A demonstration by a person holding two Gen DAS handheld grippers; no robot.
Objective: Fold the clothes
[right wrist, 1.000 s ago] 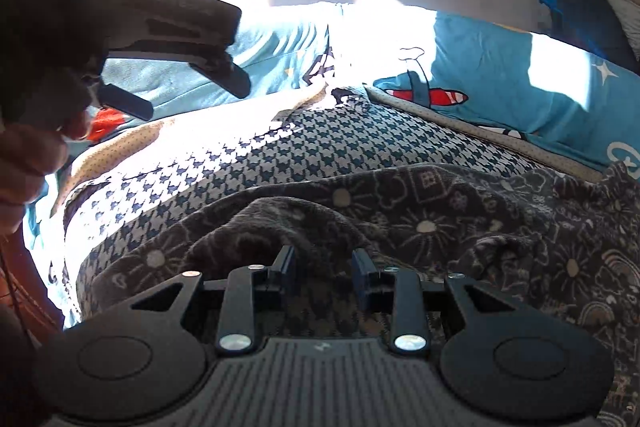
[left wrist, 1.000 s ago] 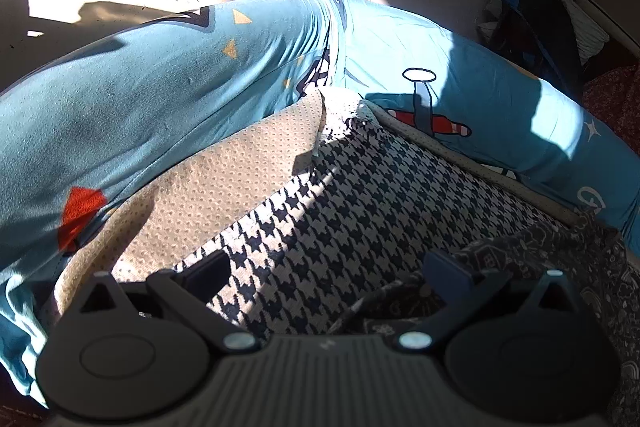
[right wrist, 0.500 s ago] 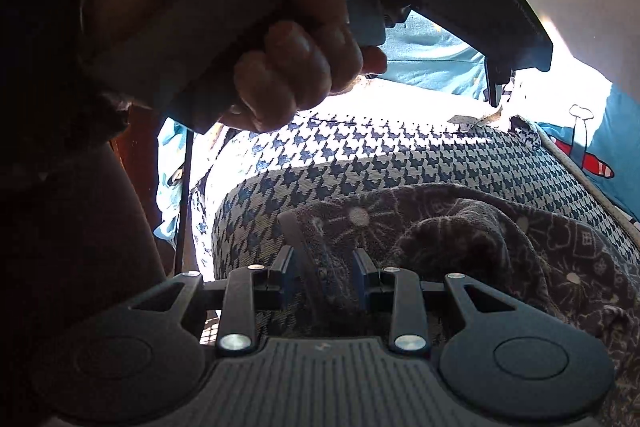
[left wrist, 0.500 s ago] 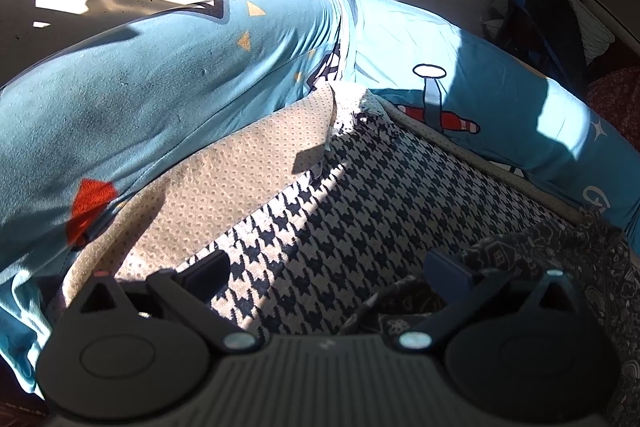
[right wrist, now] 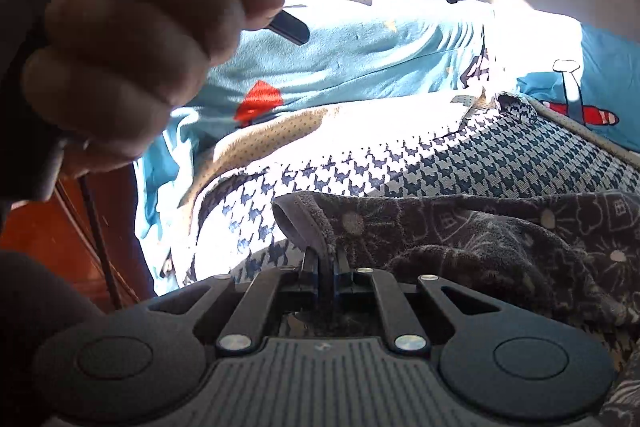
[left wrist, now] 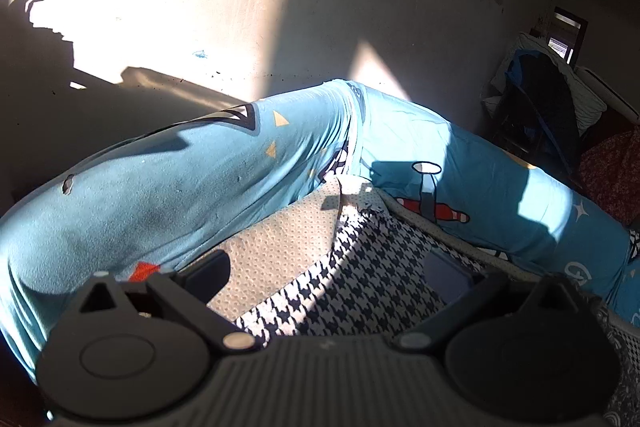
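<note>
A blue cartoon-print bedsheet [left wrist: 208, 187] covers the bed, with a houndstooth cloth [right wrist: 460, 163] spread on it. On that cloth lies the dark patterned garment [right wrist: 500, 239], its hem pinched in the right hand-held gripper [right wrist: 325, 269]. The left hand-held gripper [left wrist: 326, 269] hovers above, jaws apart and empty.

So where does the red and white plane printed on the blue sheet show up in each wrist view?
Left wrist: the plane sits right of centre, just above the checked cloth.
Right wrist: the plane sits at the far right edge, mid-height.
Shared landmark: the checked cloth's far corner, just left of the plane.
</note>
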